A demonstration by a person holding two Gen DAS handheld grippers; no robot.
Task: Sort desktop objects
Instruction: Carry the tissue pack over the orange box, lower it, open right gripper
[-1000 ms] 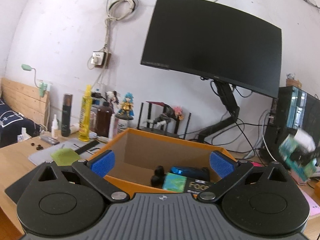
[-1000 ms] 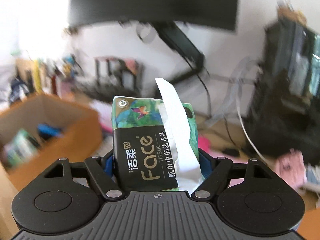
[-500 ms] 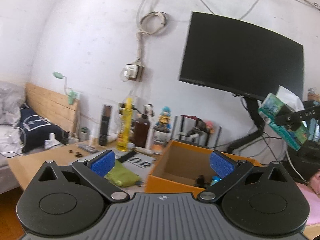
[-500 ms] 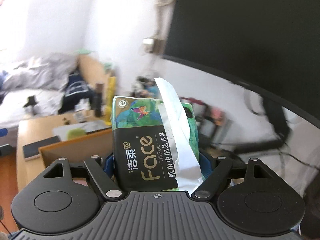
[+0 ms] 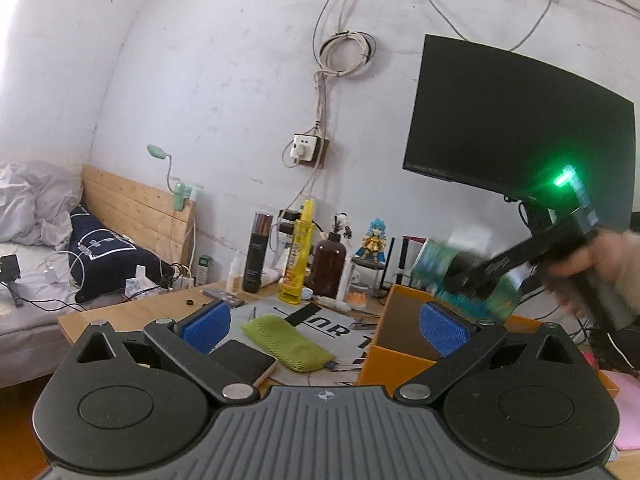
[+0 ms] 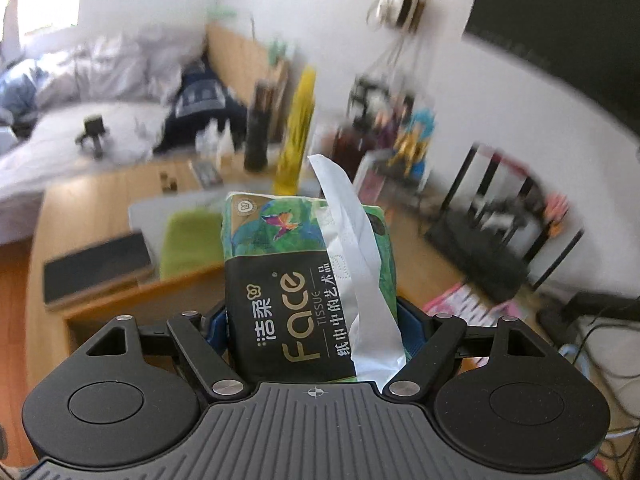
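Observation:
My right gripper is shut on a green and black Face tissue pack, a white tissue sticking out of its top. In the left wrist view that gripper holds the blurred pack over the orange cardboard box at the right. My left gripper is open and empty, held above the desk left of the box. A black phone and a green mesh pouch lie on the desk just beyond its fingers.
Bottles stand along the desk's back edge: a black one, a yellow one, a brown one. A figurine stands beside them. A black monitor hangs above the box. A bed lies at the left.
The right gripper has carried the tissue pack left and down, over the orange box. The left gripper has swung left, so the phone and pouch now show.

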